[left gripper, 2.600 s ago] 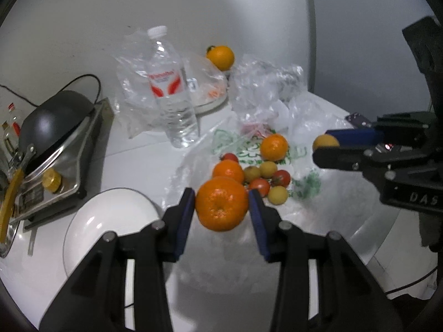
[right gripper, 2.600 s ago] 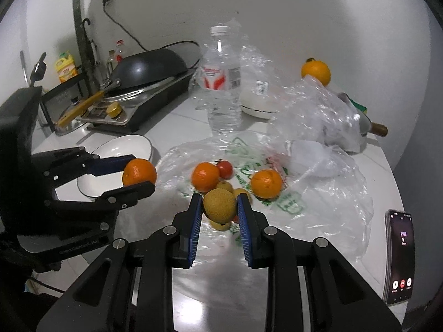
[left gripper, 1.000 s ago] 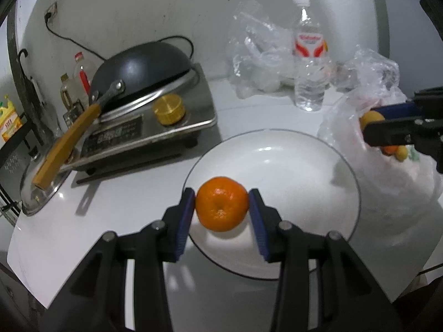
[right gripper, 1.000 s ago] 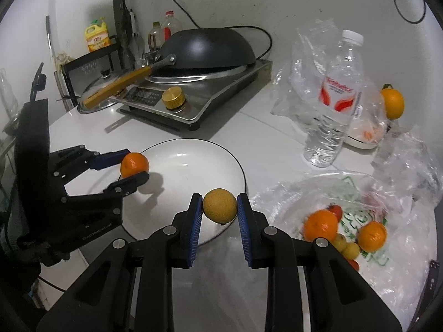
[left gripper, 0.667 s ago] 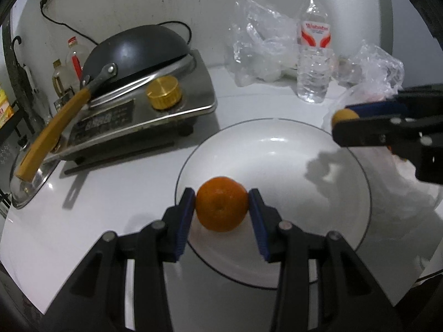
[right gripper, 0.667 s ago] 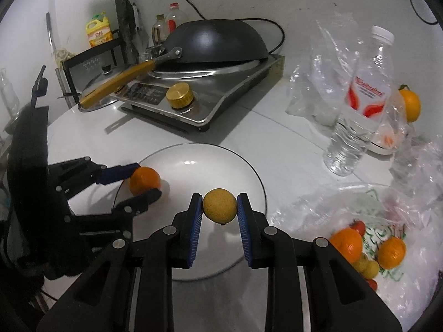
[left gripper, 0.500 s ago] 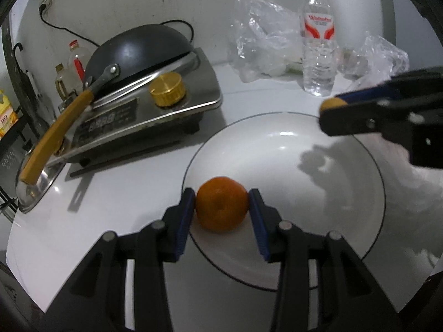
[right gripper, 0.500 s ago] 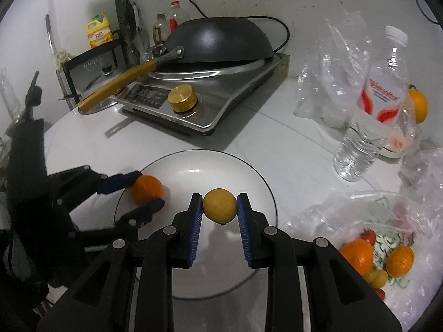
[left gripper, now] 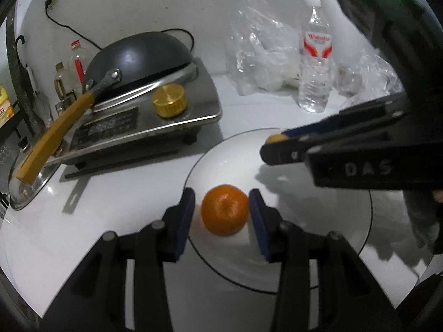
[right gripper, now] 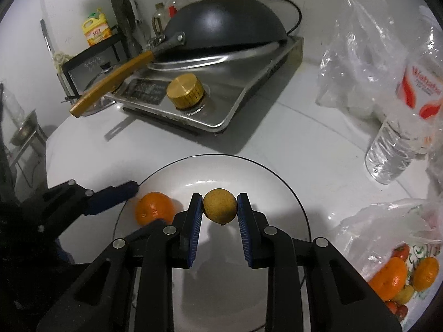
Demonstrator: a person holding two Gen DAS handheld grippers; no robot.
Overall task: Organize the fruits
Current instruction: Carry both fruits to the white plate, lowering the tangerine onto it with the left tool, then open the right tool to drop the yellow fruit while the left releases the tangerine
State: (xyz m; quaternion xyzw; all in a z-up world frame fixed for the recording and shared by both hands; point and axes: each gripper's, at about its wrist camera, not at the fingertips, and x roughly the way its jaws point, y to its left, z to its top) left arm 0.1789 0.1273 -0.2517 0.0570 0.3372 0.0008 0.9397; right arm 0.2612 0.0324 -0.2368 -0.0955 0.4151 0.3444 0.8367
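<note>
An orange (left gripper: 224, 209) rests on the white plate (left gripper: 318, 262) near its left rim. My left gripper (left gripper: 223, 215) is open around it, with a gap on each side of the fruit. It also shows in the right wrist view (right gripper: 155, 208). My right gripper (right gripper: 219, 215) is shut on a small yellow-brown round fruit (right gripper: 220, 206) and holds it just above the middle of the plate (right gripper: 277, 182). In the left wrist view the right gripper (left gripper: 279, 145) reaches in from the right over the plate.
A stove with a black wok (right gripper: 221, 25) and a brass knob (right gripper: 186, 91) stands behind the plate. A water bottle (left gripper: 315, 63) and crumpled plastic bags (left gripper: 257, 55) stand at the back right. More oranges and small tomatoes lie on a bag (right gripper: 401, 276) at the right.
Both grippers carried their fruit from the bag over to the plate. My left gripper's jaws have parted and the orange now rests on the plate. The right gripper moved further over the plate.
</note>
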